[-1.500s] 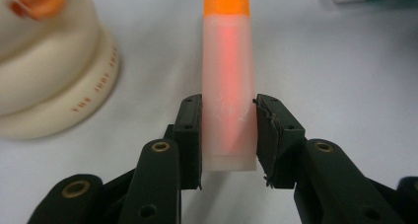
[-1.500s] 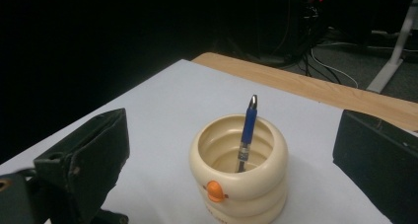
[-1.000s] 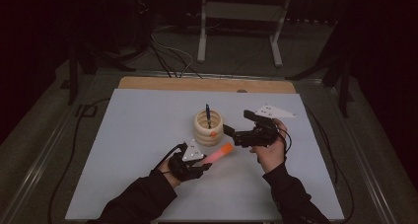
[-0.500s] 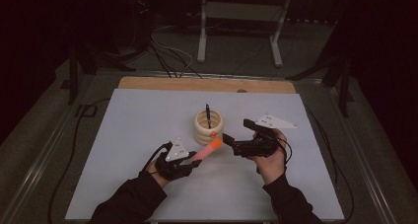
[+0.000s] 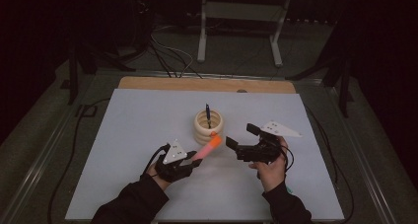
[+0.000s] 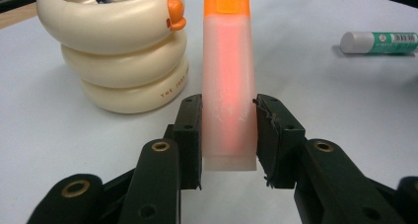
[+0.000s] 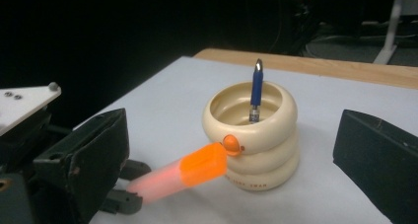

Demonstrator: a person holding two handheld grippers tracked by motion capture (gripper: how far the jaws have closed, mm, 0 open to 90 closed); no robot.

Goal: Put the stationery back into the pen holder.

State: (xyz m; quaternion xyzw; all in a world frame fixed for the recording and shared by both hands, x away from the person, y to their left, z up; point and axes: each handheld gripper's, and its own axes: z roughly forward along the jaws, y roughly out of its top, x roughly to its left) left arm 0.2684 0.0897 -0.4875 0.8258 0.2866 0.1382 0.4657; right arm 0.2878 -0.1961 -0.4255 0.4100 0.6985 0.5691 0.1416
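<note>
High view: your left tongs [image 5: 190, 160] clamp the highlighter [image 5: 207, 147] by its pale tail end. Its long axis runs diagonally up-right over the white bench [image 5: 138, 130], orange cap leading, aimed at the base of the cream ring holder [image 5: 208, 126]; cap tip sits just beside it. Your right tongs [image 5: 240, 139] stand wide w/ nothing between them, pointing left toward the cap, near but apart. A blue pen [image 5: 207, 114] stands upright in the holder.

Left gripper view: both pads press the highlighter's flat sides; barrel runs straight away from you, cap at the far end, next to the holder's small orange beak [image 6: 176, 16]. A glue stick [image 6: 379, 42] lies on its side far right.

Right gripper view: highlighter tilts slightly upward, cap touching or nearly touching the beak; can't tell which.
</note>
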